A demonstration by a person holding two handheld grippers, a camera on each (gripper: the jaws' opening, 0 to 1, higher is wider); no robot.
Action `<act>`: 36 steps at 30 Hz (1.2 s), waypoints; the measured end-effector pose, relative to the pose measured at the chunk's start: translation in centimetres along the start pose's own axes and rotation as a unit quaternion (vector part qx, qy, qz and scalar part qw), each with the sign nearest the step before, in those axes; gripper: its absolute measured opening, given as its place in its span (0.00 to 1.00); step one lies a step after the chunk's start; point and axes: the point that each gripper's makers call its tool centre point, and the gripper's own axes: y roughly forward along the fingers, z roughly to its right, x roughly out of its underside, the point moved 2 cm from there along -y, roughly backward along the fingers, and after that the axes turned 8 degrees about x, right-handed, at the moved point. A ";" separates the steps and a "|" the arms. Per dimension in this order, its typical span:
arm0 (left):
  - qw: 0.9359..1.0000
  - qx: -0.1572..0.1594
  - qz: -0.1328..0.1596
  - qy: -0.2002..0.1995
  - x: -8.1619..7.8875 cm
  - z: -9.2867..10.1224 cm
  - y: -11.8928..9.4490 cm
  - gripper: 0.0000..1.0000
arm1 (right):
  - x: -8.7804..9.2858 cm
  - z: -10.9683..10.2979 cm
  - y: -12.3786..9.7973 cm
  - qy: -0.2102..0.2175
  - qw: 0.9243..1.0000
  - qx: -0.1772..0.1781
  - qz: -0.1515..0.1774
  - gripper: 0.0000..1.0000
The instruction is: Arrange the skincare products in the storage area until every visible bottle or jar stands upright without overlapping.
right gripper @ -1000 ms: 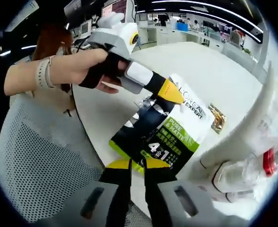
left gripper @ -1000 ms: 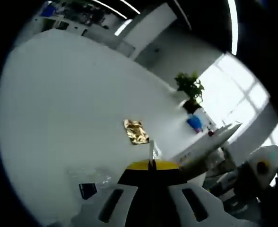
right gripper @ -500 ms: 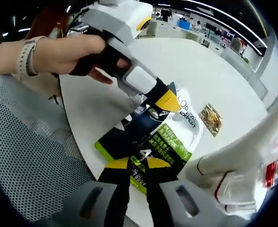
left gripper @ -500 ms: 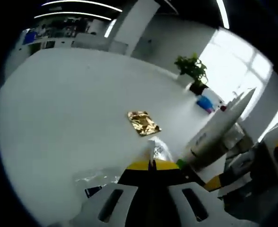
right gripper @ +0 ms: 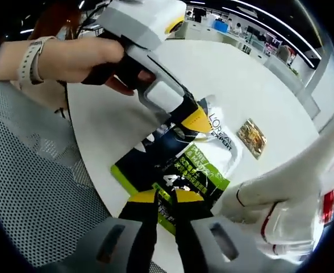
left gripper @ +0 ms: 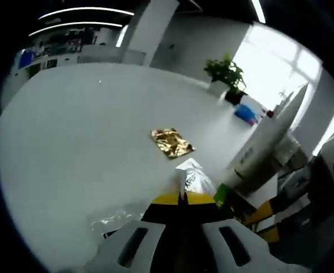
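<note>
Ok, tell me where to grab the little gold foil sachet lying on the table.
The gold foil sachet lies flat on the white table, apart from the other products. Probably best to pinch one of its thin short edges, coming in low along the tabletop with a hand-held gripper, since flat foil offers no raised body.

Pale wristband (right gripper: 28,61) (yellow-tipped gripper (right gripper: 196,121))

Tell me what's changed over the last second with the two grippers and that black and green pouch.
The left gripper has slid further over the pouch, its yellow tips now pinching the top edge. The right gripper keeps clamping the bottom edge. The gold packet and white tube stayed put on the table.
</note>
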 end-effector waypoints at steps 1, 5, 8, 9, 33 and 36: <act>1.000 0.001 0.000 0.000 0.0 0.0 0.0 0.00 | 0.0 0.0 0.0 0.000 1.000 -0.001 -0.001 0.09; 1.000 0.005 -0.001 0.002 -0.1 0.2 0.2 0.00 | 0.1 -0.3 0.0 0.007 1.000 -0.010 -0.004 0.06; 1.000 0.009 -0.002 0.002 -0.1 0.2 0.4 0.00 | 0.1 -0.3 0.0 0.012 1.000 -0.010 -0.004 0.06; 1.000 0.009 -0.004 0.001 -0.1 0.1 0.5 0.00 | 0.2 -0.3 0.0 0.013 1.000 -0.010 -0.005 0.06; 0.984 -0.035 0.004 0.173 -3.2 -0.3 -3.3 0.25 | 0.2 -0.6 0.1 0.005 1.000 -0.023 -0.012 0.02; 0.978 -0.003 -0.035 0.206 -2.0 0.8 -2.7 0.29 | 0.2 -0.8 0.1 -0.002 1.000 -0.022 -0.013 0.02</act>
